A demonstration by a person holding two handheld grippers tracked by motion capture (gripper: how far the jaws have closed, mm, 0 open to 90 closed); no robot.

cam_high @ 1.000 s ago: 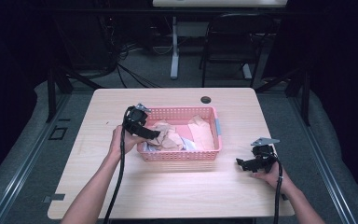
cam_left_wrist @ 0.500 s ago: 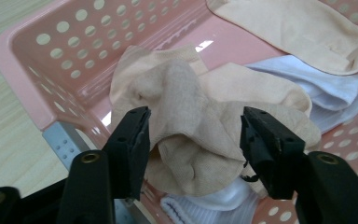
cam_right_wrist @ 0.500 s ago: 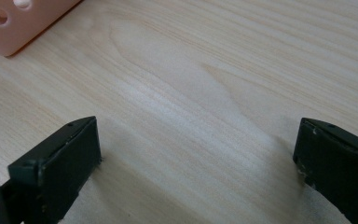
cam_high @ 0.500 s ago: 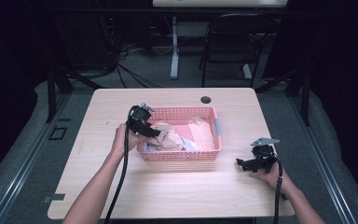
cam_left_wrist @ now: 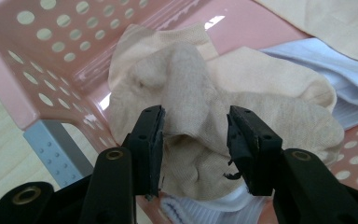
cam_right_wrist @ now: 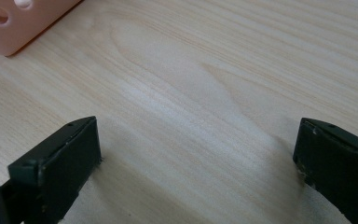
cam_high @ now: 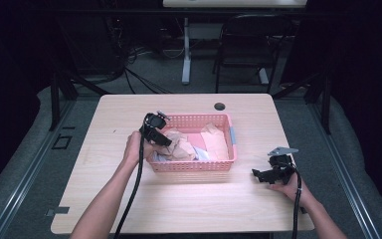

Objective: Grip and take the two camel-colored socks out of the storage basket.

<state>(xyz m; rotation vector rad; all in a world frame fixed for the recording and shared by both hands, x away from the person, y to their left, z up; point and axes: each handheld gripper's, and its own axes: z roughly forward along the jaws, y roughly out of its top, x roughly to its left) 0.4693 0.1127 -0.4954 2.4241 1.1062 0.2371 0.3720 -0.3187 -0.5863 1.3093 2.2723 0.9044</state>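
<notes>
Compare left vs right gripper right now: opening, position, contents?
Left gripper is over the pink basket, jaws partly open astride a beige sock; right gripper rests on bare table beside the basket, jaws wide open with nothing between them. Left is raised and tilted down; right lies low. Both have black jaws and trailing cables.

Before us, a light wooden table [cam_high: 129,107] with rounded corners and a dark round cable hole [cam_high: 220,106] near its 12 o'clock edge. Grey floor [cam_high: 30,149] surrounds it, with dark rails at 3 and 9 o'clock. At 12 o'clock we note a white table leg [cam_high: 185,50], tangled black cables [cam_high: 139,55] and a black chair [cam_high: 241,45]. The far room lies in darkness.
</notes>
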